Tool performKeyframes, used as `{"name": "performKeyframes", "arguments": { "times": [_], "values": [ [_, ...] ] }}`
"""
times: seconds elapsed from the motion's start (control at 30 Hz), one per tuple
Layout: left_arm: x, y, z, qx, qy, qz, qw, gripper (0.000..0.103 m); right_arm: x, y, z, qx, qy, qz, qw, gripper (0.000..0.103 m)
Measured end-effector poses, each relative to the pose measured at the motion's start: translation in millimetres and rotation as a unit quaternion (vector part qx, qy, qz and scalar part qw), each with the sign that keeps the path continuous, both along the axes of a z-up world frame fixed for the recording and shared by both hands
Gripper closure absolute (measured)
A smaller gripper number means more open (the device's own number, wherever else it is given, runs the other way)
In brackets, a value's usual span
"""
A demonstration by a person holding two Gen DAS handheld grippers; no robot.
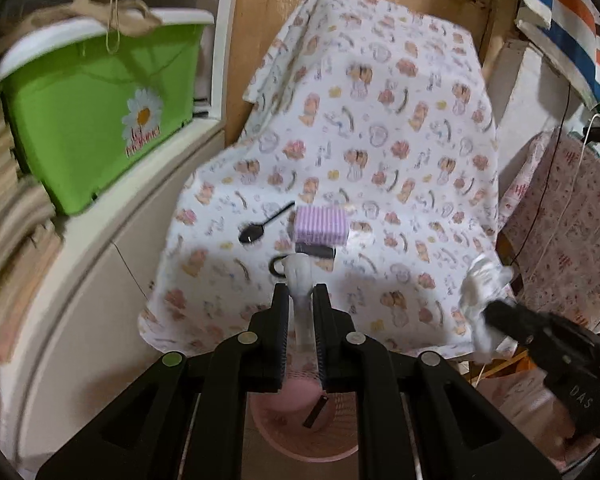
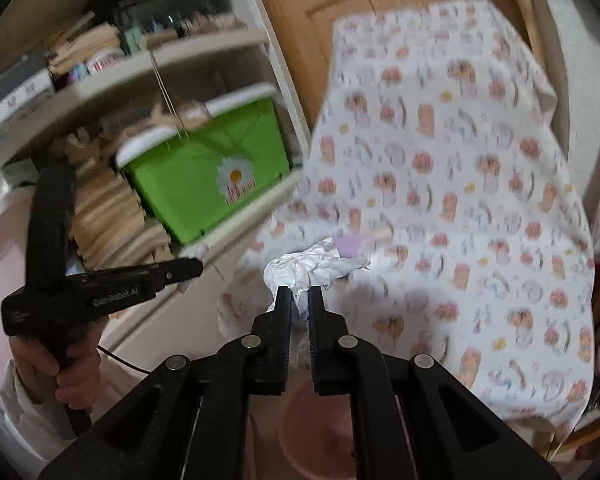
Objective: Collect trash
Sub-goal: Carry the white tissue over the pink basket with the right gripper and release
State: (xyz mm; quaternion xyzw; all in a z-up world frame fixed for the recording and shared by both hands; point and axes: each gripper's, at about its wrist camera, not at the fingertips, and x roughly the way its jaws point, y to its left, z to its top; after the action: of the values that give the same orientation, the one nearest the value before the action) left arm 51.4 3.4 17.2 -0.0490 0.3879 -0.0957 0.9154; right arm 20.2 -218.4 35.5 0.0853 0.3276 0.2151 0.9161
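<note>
While both hands work over the cloth-covered table (image 1: 380,128), each gripper is clenched on a piece of trash. The left gripper (image 1: 300,300) pinches a twisted white wad (image 1: 298,276), probably tissue or thin plastic, its body running down between the jaws. The right gripper (image 2: 298,294) clamps a crumpled white tissue (image 2: 308,266) at the very tips, most of the tissue billowing loose ahead of the fingers.

Both loads are held clear of the tabletop and near its front edge, above a pink wastebasket (image 1: 300,420) on the floor below; that placement suits a drop into it, in my judgement. A dark flat item already lies inside the basket.

Remaining on the table: a black spoon (image 1: 259,228), a purple striped block (image 1: 320,224), possibly a sponge, and a dark cylindrical item (image 1: 316,249) just in front of it. Whether these count as trash cannot be determined.

A green storage bin (image 1: 95,112) sits on the shelf (image 1: 139,184) beside the table, not involved.
</note>
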Motion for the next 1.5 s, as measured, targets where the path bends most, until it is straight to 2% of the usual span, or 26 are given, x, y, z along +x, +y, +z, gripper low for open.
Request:
{"name": "performKeyframes", "arguments": {
  "times": [0.07, 0.1, 0.17, 0.27, 0.37, 0.47, 0.5, 0.53, 0.67, 0.9, 1.03, 1.13, 1.2, 1.33, 1.4, 1.47, 1.5],
  "values": [
    [1, 3, -25, -0.012, -0.009, 0.033, 0.9993, 0.092, 8, 4, -19, -0.007, 0.038, 0.008, 0.999, 0.095],
    [4, 5, -35, -0.011, 0.002, 0.048, 0.9988, 0.092, 12, 7, -31, -0.020, 0.051, 0.013, 0.998, 0.095],
    [14, 8, -50, -0.024, 0.043, 0.040, 0.9980, 0.092, 17, 10, -49, -0.053, 0.065, 0.007, 0.996, 0.095],
    [19, 9, -61, -0.033, 0.064, 0.044, 0.9964, 0.092, 26, 9, -72, -0.048, 0.106, 0.017, 0.993, 0.095],
    [23, 3, -81, -0.043, 0.114, 0.026, 0.9923, 0.092, 32, 8, -90, -0.050, 0.131, 0.014, 0.990, 0.095],
    [26, -9, -106, -0.041, 0.192, -0.013, 0.9805, 0.092, 35, 10, -112, -0.056, 0.165, 0.018, 0.985, 0.095],
    [24, -12, -112, -0.052, 0.204, -0.026, 0.9772, 0.092, 34, 10, -121, -0.059, 0.176, 0.018, 0.982, 0.095],
    [23, -16, -116, -0.055, 0.209, -0.033, 0.9757, 0.092, 34, 10, -127, -0.062, 0.184, 0.019, 0.981, 0.095],
    [22, -31, -129, -0.010, 0.211, -0.038, 0.9766, 0.092, 38, 14, -158, -0.088, 0.218, 0.015, 0.972, 0.095],
    [33, -41, -171, -0.005, 0.255, -0.039, 0.9661, 0.092, 42, 18, -205, -0.132, 0.258, 0.011, 0.957, 0.095],
    [34, -43, -188, 0.020, 0.264, -0.034, 0.9637, 0.092, 41, 23, -222, -0.152, 0.275, 0.023, 0.949, 0.093],
    [34, -42, -202, 0.022, 0.289, -0.030, 0.9567, 0.091, 41, 27, -231, -0.159, 0.282, 0.028, 0.946, 0.091],
    [33, -42, -208, 0.023, 0.303, -0.029, 0.9523, 0.086, 42, 28, -237, -0.159, 0.290, 0.028, 0.943, 0.079],
    [31, -40, -206, 0.045, 0.303, -0.026, 0.9517, 0.071, 40, 30, -237, -0.164, 0.289, 0.029, 0.943, 0.072],
    [31, -37, -200, 0.051, 0.295, -0.020, 0.9538, 0.060, 40, 29, -232, -0.162, 0.277, 0.027, 0.947, 0.051],
    [31, -33, -191, 0.067, 0.280, -0.008, 0.9576, 0.047, 41, 25, -225, -0.164, 0.264, 0.015, 0.950, 0.047],
    [32, -30, -187, 0.076, 0.272, 0.002, 0.9594, 0.044, 41, 22, -221, -0.166, 0.259, 0.009, 0.952, 0.047]
  ]
}}
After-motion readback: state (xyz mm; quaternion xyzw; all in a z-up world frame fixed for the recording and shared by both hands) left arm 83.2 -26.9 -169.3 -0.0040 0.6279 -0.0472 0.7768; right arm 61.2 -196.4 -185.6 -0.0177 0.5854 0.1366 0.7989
